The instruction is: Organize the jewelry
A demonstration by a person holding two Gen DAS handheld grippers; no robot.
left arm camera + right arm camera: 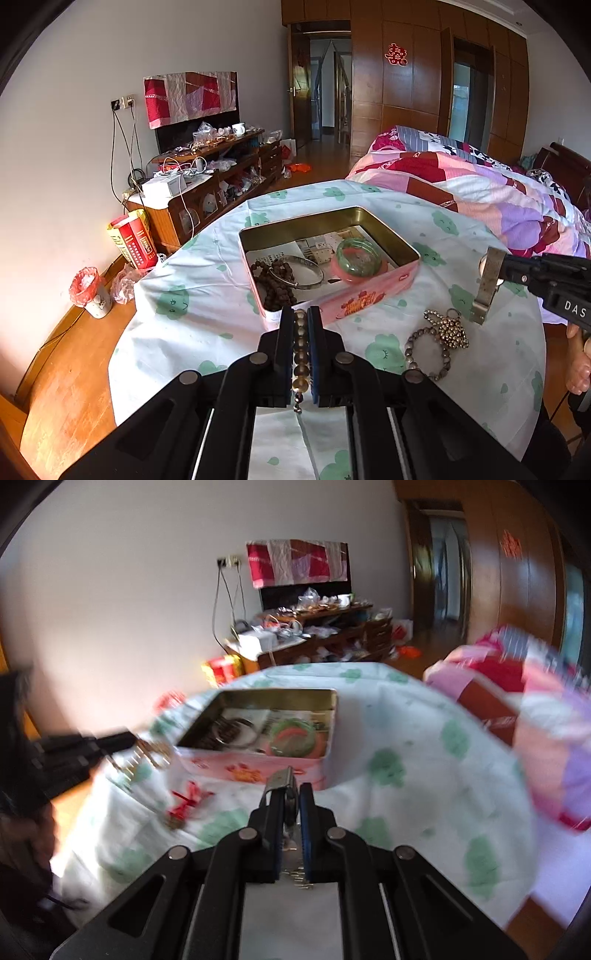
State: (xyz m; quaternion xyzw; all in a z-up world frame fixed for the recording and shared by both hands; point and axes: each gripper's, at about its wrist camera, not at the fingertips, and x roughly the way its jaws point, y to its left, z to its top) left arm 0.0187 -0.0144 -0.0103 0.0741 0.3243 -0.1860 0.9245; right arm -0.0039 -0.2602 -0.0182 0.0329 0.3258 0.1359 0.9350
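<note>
Inside the pink tin lie a green bangle, silver bangle and dark beads, while left fingers pinch a bead bracelet before it and right fingers clamp a metal watch beside it.

Both rigs look the same: the left hand-held gripper and right hand-held gripper are matte black plastic linkages with round silver pivot pins, blue pads inside the fingers, and white "DAS" lettering on the right one's body.
</note>
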